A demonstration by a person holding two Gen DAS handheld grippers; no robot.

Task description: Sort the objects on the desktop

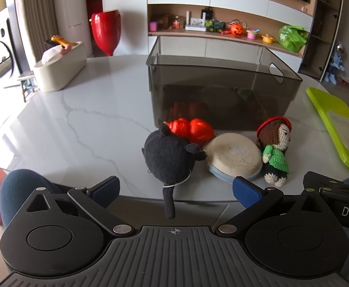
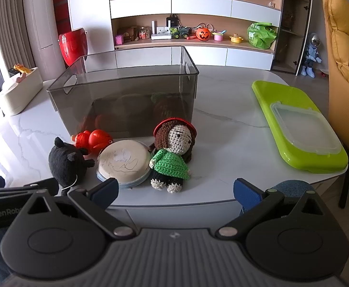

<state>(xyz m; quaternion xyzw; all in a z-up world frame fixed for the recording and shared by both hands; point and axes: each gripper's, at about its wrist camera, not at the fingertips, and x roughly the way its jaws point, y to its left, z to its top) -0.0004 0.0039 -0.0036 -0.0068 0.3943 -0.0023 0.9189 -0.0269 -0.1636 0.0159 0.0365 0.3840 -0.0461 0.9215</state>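
Note:
On the marble table [image 1: 83,124] stand a black plush cat [image 1: 167,157], a red toy [image 1: 191,129], a round beige dish face down [image 1: 234,155] and a crocheted doll in a green top [image 1: 275,148], all in front of a smoky clear bin [image 1: 222,83]. The same things show in the right wrist view: cat [image 2: 66,160], red toy [image 2: 93,138], dish [image 2: 124,160], doll [image 2: 174,153], bin [image 2: 126,91]. My left gripper [image 1: 175,191] is open, just short of the cat at the table's near edge. My right gripper [image 2: 175,192] is open, just short of the doll.
A lime green tray [image 2: 294,119] with a clear lid [image 2: 306,129] lies at the right. A cream oblong container [image 1: 59,69] stands at the far left. A yellow chair [image 2: 346,47] is beyond the right edge. Dim items lie inside the bin.

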